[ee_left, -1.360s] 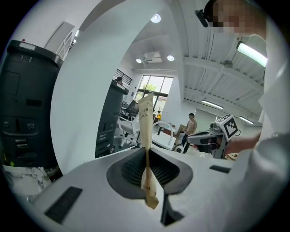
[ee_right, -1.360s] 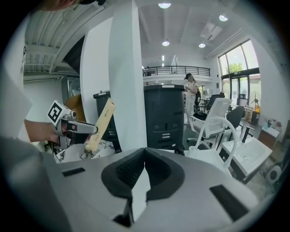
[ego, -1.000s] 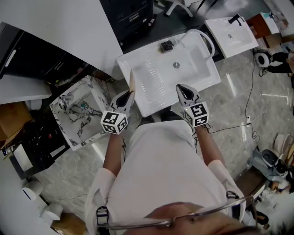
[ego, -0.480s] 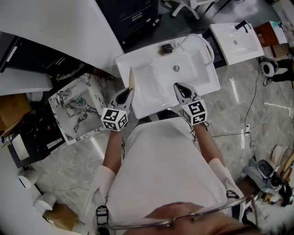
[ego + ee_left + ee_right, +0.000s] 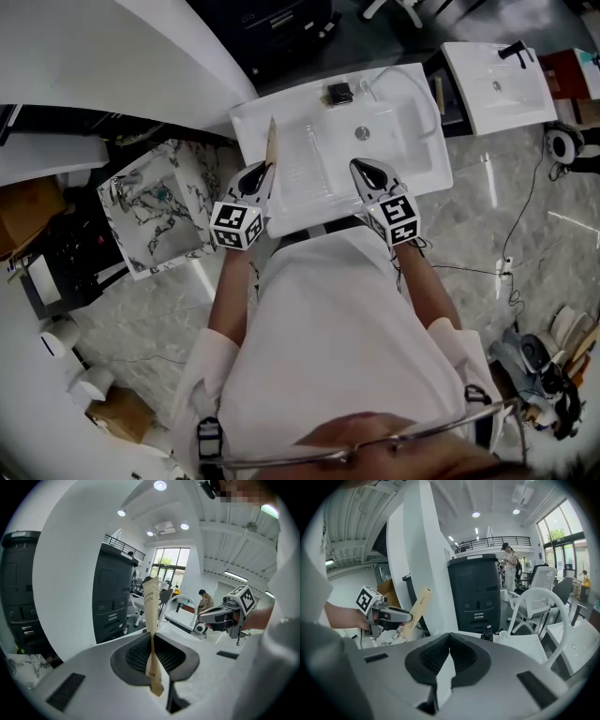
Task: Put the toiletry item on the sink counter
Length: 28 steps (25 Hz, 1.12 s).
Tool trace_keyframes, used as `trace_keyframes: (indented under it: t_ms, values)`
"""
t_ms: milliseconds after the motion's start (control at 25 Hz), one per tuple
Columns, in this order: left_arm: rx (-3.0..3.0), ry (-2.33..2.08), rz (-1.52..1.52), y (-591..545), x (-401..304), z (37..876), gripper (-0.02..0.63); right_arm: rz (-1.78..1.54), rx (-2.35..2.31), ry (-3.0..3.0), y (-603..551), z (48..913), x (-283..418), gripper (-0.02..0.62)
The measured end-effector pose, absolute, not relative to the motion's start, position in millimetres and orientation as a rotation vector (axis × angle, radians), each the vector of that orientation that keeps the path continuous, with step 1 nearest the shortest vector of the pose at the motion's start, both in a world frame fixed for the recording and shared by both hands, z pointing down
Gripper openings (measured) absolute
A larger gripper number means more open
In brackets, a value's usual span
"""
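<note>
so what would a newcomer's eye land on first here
The tan paper packet pinched in the left gripper, jutting over the white sink's left part. Next, the marble-patterned basin to its left, and the right gripper, shut and empty, above the sink's front edge.

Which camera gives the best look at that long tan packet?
The left gripper view: the toothbrush packet stands close up, pinched in the left tongs, print showing. The right gripper view shows it small, sideways; the head view, a thin sliver.
</note>
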<state>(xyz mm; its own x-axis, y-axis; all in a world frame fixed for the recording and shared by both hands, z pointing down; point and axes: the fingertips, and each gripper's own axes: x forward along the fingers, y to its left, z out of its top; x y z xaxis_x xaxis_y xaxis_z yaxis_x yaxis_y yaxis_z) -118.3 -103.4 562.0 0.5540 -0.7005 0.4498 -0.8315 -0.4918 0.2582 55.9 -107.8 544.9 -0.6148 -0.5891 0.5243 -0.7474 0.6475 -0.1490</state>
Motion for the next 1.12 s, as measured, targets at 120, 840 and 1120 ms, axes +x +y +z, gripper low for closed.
trace_keyframes:
  t_ms: [120, 840, 1120]
  values:
    - [2.357, -1.252, 0.506, -116.3, -114.3, 573.9, 0.031, 0.512, 1.016, -2.434, -114.6, 554.7, 59.5, 0.006]
    - [2.441, -1.067, 1.196, -160.9, -93.1, 665.1, 0.031, 0.642, 0.887, -2.431, -138.8, 610.0, 64.1, 0.006]
    - [2.455, -0.979, 1.402, -184.7, -95.8, 700.9, 0.031, 0.668, 0.869, -2.441, -148.0, 617.2, 66.1, 0.006]
